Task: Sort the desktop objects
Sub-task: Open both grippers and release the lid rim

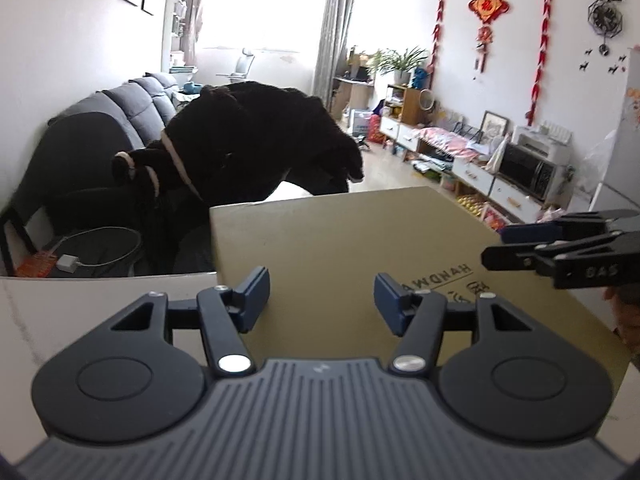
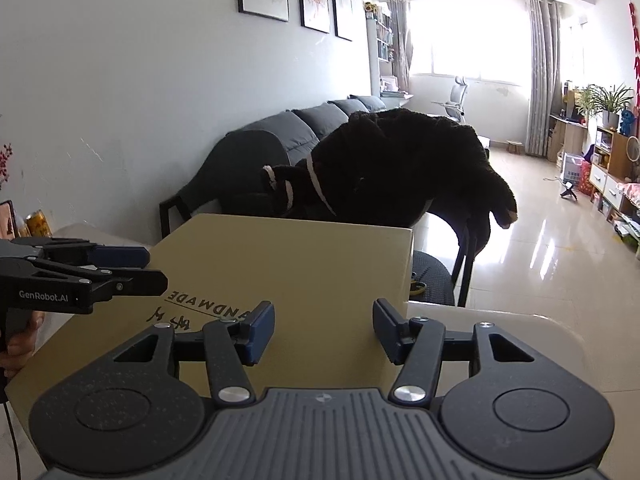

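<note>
We hold both grippers over a flat tan box point(image 1: 340, 248) that lies on a pale table point(image 1: 100, 312). Its lid carries black printing, upside down from where we stand: the right wrist view shows "ANDMADE" with an underline and brushed characters that we cannot read.

Our left gripper point(image 1: 322, 300) hovers above the near part of the lid with its blue-padded jaws partly apart and nothing between them. Our right gripper point(image 2: 323, 330) hangs over the lid in the same way, jaws partly apart and empty.

From the right wrist view, the side of the left gripper reads "GenRobot.AI". From the left wrist view, the side of the right gripper shows letters like "BAS".

Behind the box, a dark coat point(image 2: 400, 168) drapes over a chair.
</note>
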The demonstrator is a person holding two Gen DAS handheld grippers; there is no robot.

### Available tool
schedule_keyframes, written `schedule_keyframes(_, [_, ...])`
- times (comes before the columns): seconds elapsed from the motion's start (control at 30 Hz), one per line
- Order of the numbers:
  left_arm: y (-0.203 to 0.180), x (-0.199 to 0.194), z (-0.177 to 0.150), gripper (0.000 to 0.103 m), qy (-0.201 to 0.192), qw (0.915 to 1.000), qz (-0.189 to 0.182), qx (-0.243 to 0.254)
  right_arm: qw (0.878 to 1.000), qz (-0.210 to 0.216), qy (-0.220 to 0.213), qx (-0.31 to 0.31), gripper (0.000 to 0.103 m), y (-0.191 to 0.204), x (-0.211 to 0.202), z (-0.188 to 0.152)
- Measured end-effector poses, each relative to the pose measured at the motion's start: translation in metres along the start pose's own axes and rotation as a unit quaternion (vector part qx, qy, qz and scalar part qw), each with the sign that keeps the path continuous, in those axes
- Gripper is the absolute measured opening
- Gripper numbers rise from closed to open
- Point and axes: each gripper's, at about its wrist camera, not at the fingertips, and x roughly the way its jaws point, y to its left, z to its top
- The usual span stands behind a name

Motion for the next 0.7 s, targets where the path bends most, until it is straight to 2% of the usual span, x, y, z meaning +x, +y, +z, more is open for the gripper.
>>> schedule_keyframes(0.2, [-0.011, -0.01, 0.001, 0.062, 0.015, 0.9997, 0.021, -0.005, 1.0, -0.006, 0.005, 0.018, 0.06, 0.002, -0.016, -0.001])
schedule_keyframes(0.53, [-0.037, -0.043, 0.002, 0.077, 0.019, 0.9984, 0.052, 0.008, 1.0, -0.027, 0.006, 0.002, 0.068, 0.029, -0.059, -0.01])
schedule_keyframes(0.7, [-0.041, -0.059, -0.004, 0.082, 0.021, 0.9979, 0.061, 0.008, 0.999, -0.038, 0.002, 0.013, 0.076, 0.039, -0.084, -0.014])
